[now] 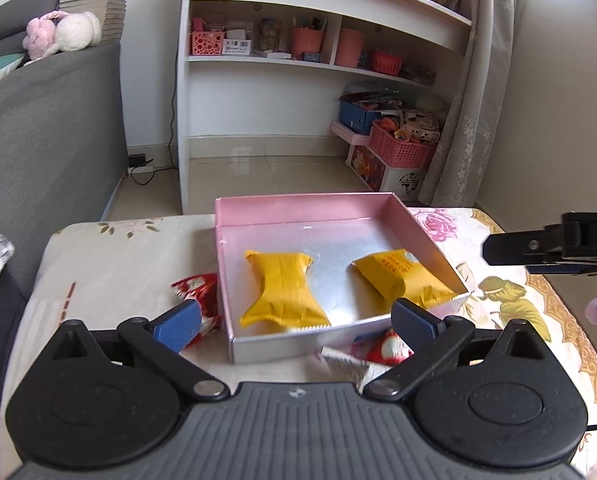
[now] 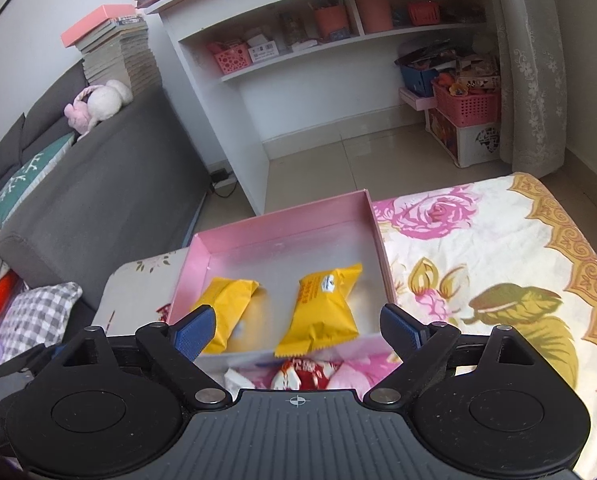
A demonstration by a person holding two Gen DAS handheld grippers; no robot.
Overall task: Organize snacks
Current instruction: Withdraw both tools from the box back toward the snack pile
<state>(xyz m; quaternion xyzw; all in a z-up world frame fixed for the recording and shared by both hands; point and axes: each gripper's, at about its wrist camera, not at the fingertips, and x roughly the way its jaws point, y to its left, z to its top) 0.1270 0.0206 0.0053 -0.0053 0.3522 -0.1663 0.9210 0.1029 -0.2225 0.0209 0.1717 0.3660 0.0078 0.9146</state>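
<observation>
A pink box [image 1: 306,210] with a silver floor sits on the flowered tablecloth [image 1: 118,264]. Two yellow snack packs lie in it, one at the left [image 1: 284,288] and one at the right [image 1: 402,276]. My left gripper [image 1: 296,322] is open and empty, just in front of the box's near wall. A red-and-white candy [image 1: 196,288] lies left of the box and another [image 1: 388,348] in front of it. In the right wrist view the box [image 2: 282,220], both yellow packs [image 2: 228,300] [image 2: 322,312] and a red candy [image 2: 306,372] show. My right gripper [image 2: 296,328] is open and empty above the box's near edge.
The other gripper [image 1: 554,244] reaches in at the right of the left wrist view. A grey sofa [image 1: 46,140] stands left of the table. A white shelf unit [image 1: 318,60] and pink baskets [image 1: 400,150] stand on the floor behind. The tablecloth [image 2: 498,272] extends right.
</observation>
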